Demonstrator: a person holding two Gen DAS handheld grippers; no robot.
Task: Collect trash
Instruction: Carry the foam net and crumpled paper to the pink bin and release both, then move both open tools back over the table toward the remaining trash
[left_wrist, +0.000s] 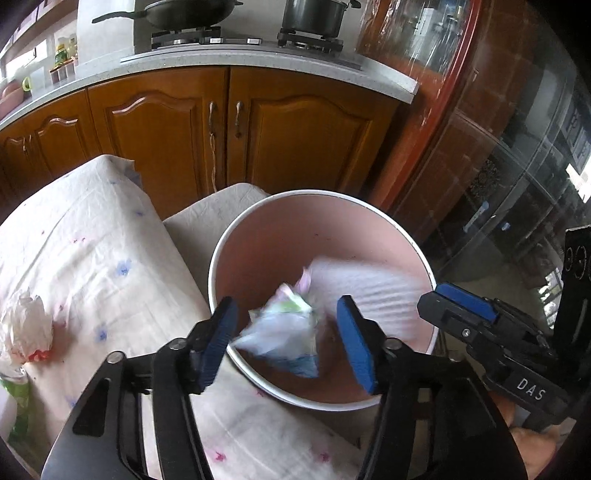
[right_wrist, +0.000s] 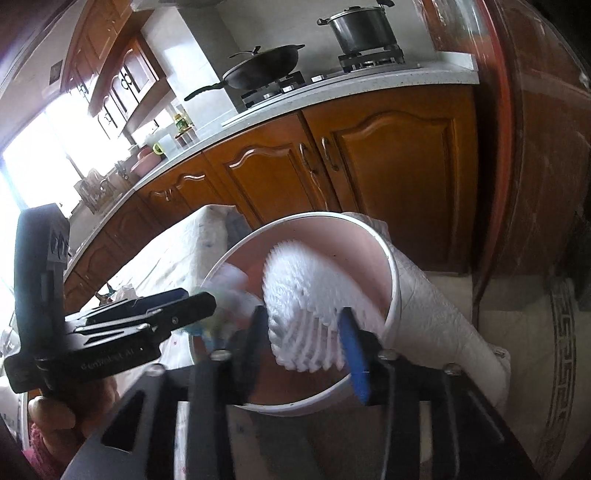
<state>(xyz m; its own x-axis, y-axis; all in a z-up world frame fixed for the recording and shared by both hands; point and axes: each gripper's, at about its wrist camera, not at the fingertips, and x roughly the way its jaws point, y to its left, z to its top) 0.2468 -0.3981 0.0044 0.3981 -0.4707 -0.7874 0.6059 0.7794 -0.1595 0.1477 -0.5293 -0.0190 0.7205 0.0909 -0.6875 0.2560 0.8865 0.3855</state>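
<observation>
A pink bin (left_wrist: 413, 243) with a white rim stands beside the cloth-covered table (left_wrist: 92, 251); it also shows in the right wrist view (right_wrist: 394, 284). My left gripper (left_wrist: 288, 341) is open above the bin, and a crumpled plastic wrapper (left_wrist: 284, 336), blurred, is between its blue pads, apart from them. A white ribbed paper liner (left_wrist: 369, 291) lies in the bin, seen large in the right wrist view (right_wrist: 303, 306). My right gripper (right_wrist: 304, 349) is open over the bin with the liner between its fingers, untouched. Crumpled white paper trash (left_wrist: 26, 328) lies on the table at the left.
Wooden kitchen cabinets (left_wrist: 229, 125) with a stove, wok (left_wrist: 184, 14) and pot (left_wrist: 314, 16) stand behind. A glass-fronted red cabinet (left_wrist: 498, 147) is at the right. A green-and-white packet (left_wrist: 14, 398) lies at the table's left edge. Tiled floor (right_wrist: 535, 350) is at the right.
</observation>
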